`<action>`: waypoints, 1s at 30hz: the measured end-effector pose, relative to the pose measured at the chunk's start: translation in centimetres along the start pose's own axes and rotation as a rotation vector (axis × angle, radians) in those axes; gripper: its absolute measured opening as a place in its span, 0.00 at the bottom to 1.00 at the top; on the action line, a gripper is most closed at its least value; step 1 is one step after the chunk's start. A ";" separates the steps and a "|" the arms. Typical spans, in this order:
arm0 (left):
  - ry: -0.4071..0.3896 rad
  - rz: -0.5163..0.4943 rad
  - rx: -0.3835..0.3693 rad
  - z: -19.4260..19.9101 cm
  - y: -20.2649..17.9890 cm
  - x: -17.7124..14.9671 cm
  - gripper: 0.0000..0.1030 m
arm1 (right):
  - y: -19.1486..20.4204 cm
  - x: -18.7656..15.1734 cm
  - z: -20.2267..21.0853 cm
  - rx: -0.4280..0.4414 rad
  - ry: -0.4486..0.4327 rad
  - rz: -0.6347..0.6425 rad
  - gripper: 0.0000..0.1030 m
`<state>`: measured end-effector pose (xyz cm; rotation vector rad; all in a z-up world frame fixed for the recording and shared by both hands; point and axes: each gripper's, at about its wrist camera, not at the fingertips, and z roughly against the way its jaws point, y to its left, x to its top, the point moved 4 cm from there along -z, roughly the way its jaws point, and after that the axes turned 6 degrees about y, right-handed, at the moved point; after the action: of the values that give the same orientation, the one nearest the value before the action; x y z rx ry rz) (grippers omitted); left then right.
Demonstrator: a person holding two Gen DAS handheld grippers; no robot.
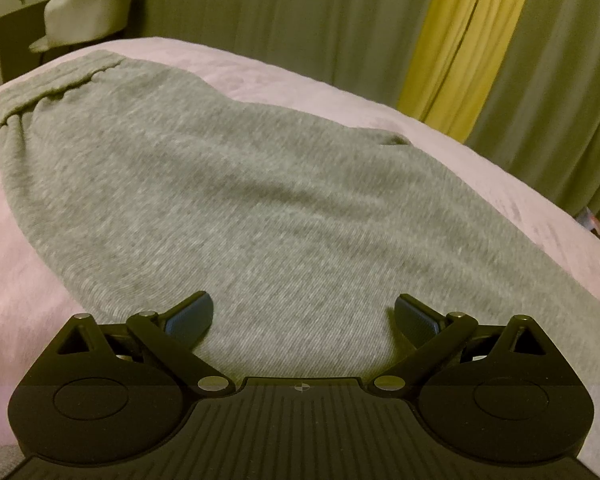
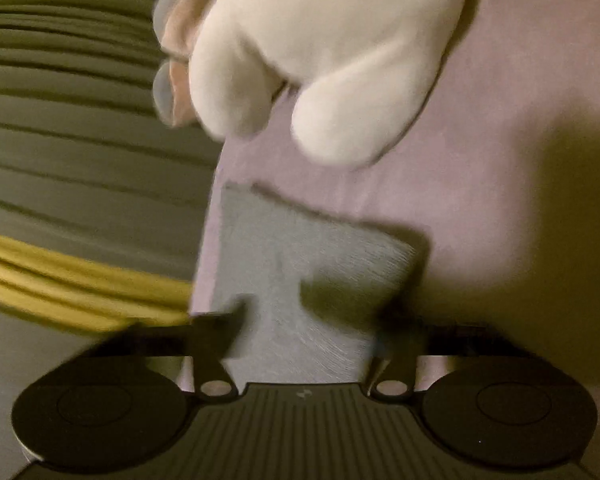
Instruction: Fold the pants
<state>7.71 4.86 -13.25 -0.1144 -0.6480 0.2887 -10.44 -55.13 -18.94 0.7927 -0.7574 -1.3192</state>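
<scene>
Pink bedding (image 1: 260,76) covers the bed, with drapes (image 1: 300,12) behind. Grey pants (image 1: 220,200) lie spread flat on it. Left tool (image 1: 303,314) hovers above the cloth, jaws wide apart. Right tool (image 2: 312,320) is blurred over a pants end (image 2: 300,248) near a white plush (image 2: 320,48); its jaws' state is unclear.

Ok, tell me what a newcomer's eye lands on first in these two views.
The grey pants spread across the pink bed cover fill the left wrist view, with the left hand-held gripper open just above the cloth. In the right wrist view a big white plush toy looms at the top, beyond a grey pant end. A yellow curtain strip glows among olive drapes.
</scene>
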 end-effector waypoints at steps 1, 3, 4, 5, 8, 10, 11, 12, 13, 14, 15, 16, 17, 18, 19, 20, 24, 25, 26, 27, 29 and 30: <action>0.000 0.000 -0.001 0.0 0.0 0.0 0.98 | -0.4 -0.1 -0.7 -0.019 0.028 -0.028 0.22; -0.001 0.006 -0.005 0.0 0.0 0.0 0.98 | -0.5 0.1 -1.6 -0.037 0.022 -0.045 0.24; -0.001 0.009 -0.007 0.0 0.0 0.0 0.98 | -0.4 0.3 -1.7 -0.028 0.011 -0.060 0.27; -0.001 0.011 -0.008 0.1 0.1 0.0 0.98 | -0.2 0.4 -1.9 -0.017 -0.001 -0.074 0.33; -0.001 0.011 -0.010 0.1 0.1 0.0 0.98 | 1.2 0.0 -2.1 -0.060 -0.018 -0.019 0.33; 0.002 0.012 -0.011 0.1 0.1 0.0 0.98 | 2.2 -0.1 -1.9 -0.122 -0.020 0.045 0.16; 0.004 0.009 -0.010 0.2 0.1 0.0 0.98 | 2.6 0.0 -1.9 -0.164 -0.020 0.081 0.16; 0.007 0.005 -0.008 0.2 0.0 0.0 0.98 | 3.2 0.0 -2.0 -0.188 -0.019 0.114 0.16; 0.007 0.000 -0.006 0.2 0.0 0.0 0.98 | 3.6 -0.2 -1.9 -0.199 -0.025 0.138 0.15; 0.008 -0.004 -0.003 0.2 -0.1 0.0 0.98 | 4.2 0.0 -2.2 -0.211 -0.031 0.156 0.15; 0.010 -0.007 -0.001 0.3 -0.1 -0.1 0.98 | 4.8 0.3 -3.0 -0.220 -0.033 0.171 0.15; 0.012 -0.010 0.000 0.2 -0.1 -0.1 0.98 | 5.0 0.3 -3.1 -0.228 -0.036 0.177 0.15; 0.013 -0.012 0.000 0.2 -0.1 -0.1 0.98 | 5.1 0.3 -3.1 -0.234 -0.037 0.170 0.15; 0.013 -0.012 -0.002 0.3 -0.1 -0.1 0.98 | 5.0 0.1 -2.7 -0.235 -0.039 0.170 0.15; 0.013 -0.010 -0.004 0.3 -0.1 -0.2 0.98 | 4.9 0.1 -2.3 -0.246 -0.041 0.176 0.15; 0.014 -0.008 -0.007 0.3 -0.1 -0.2 0.98 | 5.1 0.1 -2.4 -0.258 -0.043 0.182 0.15; 0.019 -0.002 -0.017 0.3 0.0 -0.1 0.98 | 6.0 0.6 -4.8 -0.332 -0.034 0.227 0.16; 0.019 -0.003 -0.017 0.3 0.0 -0.1 0.98 | 5.9 0.7 -5.0 -0.345 -0.025 0.218 0.16; 0.019 -0.003 -0.018 0.3 0.0 -0.1 0.98 | 5.9 0.9 -5.3 -0.346 -0.021 0.205 0.17; 0.019 -0.002 -0.020 0.3 0.0 -0.1 0.98 | 5.9 1.0 -5.3 -0.345 -0.021 0.199 0.18; 0.020 0.003 -0.026 0.3 0.1 -0.1 0.98 | 6.0 0.9 -5.5 -0.354 -0.023 0.203 0.19; 0.020 0.007 -0.030 0.3 0.2 -0.1 0.98 | 6.0 0.8 -5.4 -0.361 -0.025 0.211 0.19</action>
<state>7.42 5.00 -13.06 -0.1484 -0.6319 0.2844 -2.61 -55.11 -16.70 0.3972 -0.5822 -1.2295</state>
